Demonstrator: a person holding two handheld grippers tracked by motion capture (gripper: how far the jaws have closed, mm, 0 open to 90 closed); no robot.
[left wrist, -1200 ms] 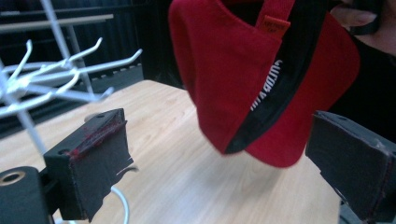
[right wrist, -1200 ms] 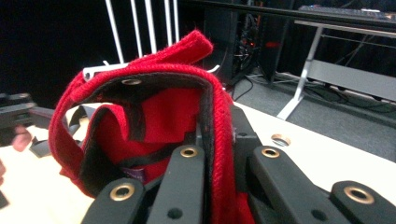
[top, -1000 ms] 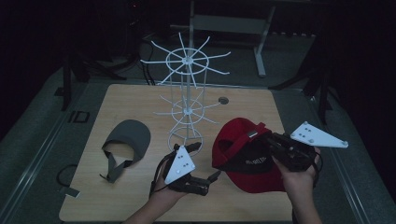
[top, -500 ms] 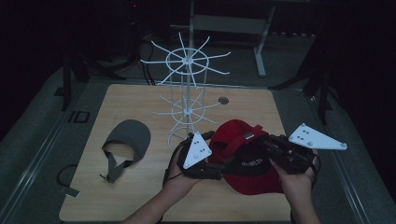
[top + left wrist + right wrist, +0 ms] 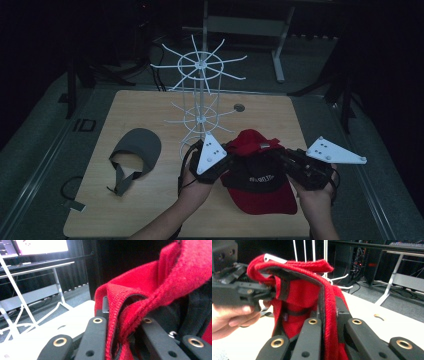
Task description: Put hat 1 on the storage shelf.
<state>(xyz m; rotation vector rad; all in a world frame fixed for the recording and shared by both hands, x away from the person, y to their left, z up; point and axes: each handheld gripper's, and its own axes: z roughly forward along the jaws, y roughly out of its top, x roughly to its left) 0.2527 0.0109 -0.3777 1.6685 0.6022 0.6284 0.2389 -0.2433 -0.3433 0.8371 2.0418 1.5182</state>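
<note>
Gripping the red knitted fabric cap (image 5: 257, 170) from opposite sides, the left gripper (image 5: 231, 159) has just been closing and now pinches its rim beside the white wire rack (image 5: 200, 105); the right gripper (image 5: 281, 156) clamps the other edge. The high view adds the grey visor (image 5: 136, 150) on the wooden table (image 5: 150, 205); the left gripper view (image 5: 120, 325) and right gripper view (image 5: 329, 322) reveal fabric between the jaws.

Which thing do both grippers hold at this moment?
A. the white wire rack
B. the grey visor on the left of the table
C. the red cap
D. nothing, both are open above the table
C: the left gripper and the right gripper each have their jaws shut on the fabric edge of the red cap, one at each side of it.
</note>
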